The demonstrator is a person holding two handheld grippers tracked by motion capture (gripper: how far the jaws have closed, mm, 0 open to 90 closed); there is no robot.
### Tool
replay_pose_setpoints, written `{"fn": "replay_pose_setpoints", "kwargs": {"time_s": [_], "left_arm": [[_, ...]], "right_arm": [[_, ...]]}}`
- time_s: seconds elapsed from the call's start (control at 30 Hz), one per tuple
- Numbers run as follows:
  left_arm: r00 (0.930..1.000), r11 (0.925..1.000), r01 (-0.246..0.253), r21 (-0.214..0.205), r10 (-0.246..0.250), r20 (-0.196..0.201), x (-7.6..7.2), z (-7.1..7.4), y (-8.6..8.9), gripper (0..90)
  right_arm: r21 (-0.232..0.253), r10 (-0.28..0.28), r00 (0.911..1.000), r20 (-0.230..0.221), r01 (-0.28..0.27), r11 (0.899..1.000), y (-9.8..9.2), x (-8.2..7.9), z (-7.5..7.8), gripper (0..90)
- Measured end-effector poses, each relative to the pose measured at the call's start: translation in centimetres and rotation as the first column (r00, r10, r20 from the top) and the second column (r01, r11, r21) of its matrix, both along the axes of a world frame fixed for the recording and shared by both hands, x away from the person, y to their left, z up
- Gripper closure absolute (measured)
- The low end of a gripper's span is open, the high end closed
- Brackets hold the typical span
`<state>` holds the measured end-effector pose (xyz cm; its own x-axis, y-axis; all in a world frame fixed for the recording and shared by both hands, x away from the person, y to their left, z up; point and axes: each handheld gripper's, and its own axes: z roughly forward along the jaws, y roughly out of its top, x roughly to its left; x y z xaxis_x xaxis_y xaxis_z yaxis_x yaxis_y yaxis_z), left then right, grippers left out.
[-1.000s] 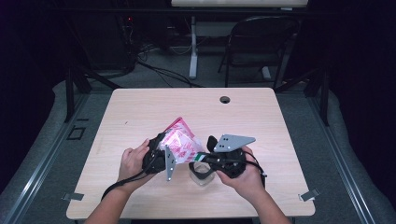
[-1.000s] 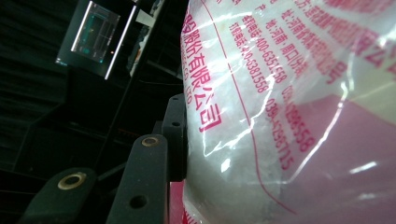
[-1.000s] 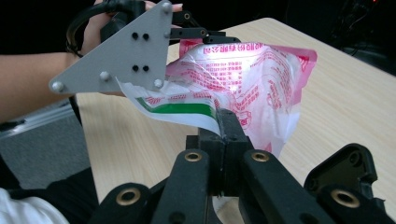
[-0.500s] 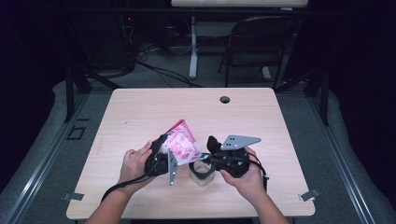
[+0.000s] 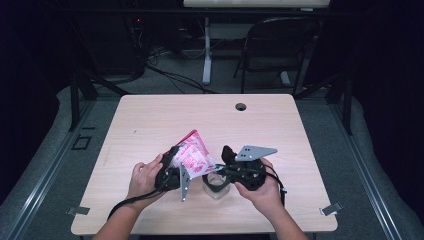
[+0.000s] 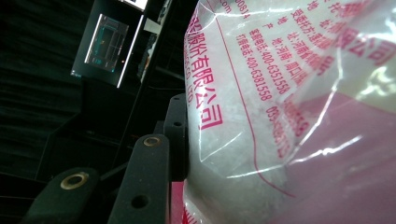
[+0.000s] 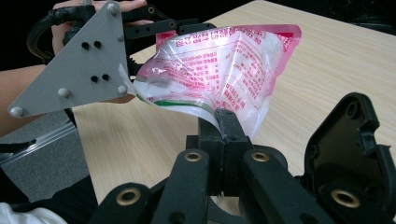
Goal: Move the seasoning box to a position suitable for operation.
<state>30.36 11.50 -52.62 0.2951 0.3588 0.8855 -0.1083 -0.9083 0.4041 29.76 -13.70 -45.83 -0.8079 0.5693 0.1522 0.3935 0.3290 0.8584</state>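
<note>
A pink and clear plastic bag (image 5: 194, 156) with red print and white grains inside hangs above the table's front middle, held between both grippers. My left gripper (image 5: 176, 159) is shut on the bag's left side; in the left gripper view one black finger (image 6: 178, 135) presses into the bag (image 6: 280, 116). My right gripper (image 5: 214, 171) is shut on the bag's lower edge. In the right gripper view its jaws (image 7: 223, 123) pinch the thin edge of the bag (image 7: 219, 60). The left gripper's grey plate (image 7: 74, 60) shows behind the bag.
A small clear cup (image 5: 216, 186) stands on the wooden table (image 5: 150, 120) just below the grippers. A round cable hole (image 5: 241, 106) lies near the far edge. A folding chair (image 5: 280, 50) and floor cables lie beyond the table.
</note>
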Motion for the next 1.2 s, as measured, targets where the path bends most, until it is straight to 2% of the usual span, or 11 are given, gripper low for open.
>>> {"fn": "replay_pose_setpoints", "kwargs": {"time_s": [0.17, 0.23, 0.43, 0.67, 0.77, 1.03, 1.2], "left_arm": [[0.9999, 0.9999, -0.008, 0.015, 0.008, -0.008, 0.0, -0.2, 0.0, 68.5], [1.0000, 1.0000, -0.004, 0.006, 0.004, -0.004, 0.0, -0.3, 0.0, 68.5], [0.9999, 0.9996, -0.010, 0.026, 0.009, 0.010, -0.1, -0.2, 0.0, 68.5], [0.9985, 0.9985, -0.017, 0.052, 0.015, 0.053, -0.4, 0.3, -0.1, 68.6], [0.9981, 0.9989, -0.012, 0.046, 0.009, 0.061, -0.4, 0.3, -0.1, 68.6], [0.9972, 0.9977, -0.011, 0.067, 0.006, 0.074, -0.6, 0.5, -0.4, 68.7], [0.9947, 0.9962, -0.010, 0.086, 0.001, 0.102, -0.8, 0.8, -0.6, 68.7]], "right_arm": [[-0.002, -0.001, 1.0000, -0.008, 0.001, 1.000, 0.1, 0.1, -0.3, 90.0], [-0.005, -0.002, 0.9999, -0.014, 0.002, 1.000, 0.0, 0.2, -0.5, 90.0], [-0.003, -0.009, 0.9998, -0.018, 0.009, 1.000, -0.1, 0.2, -0.6, 90.0], [-0.003, -0.014, 0.9997, -0.021, 0.014, 1.000, -0.3, 0.2, -0.8, 90.0], [-0.007, -0.010, 0.9996, -0.024, 0.010, 1.000, -0.4, 0.2, -0.9, 90.0], [-0.007, -0.022, 0.9992, -0.033, 0.022, 1.000, -0.7, 0.1, -1.1, 90.0], [-0.010, -0.029, 0.9989, -0.038, 0.028, 1.000, -0.9, 0.1, -1.4, 90.0]]}}
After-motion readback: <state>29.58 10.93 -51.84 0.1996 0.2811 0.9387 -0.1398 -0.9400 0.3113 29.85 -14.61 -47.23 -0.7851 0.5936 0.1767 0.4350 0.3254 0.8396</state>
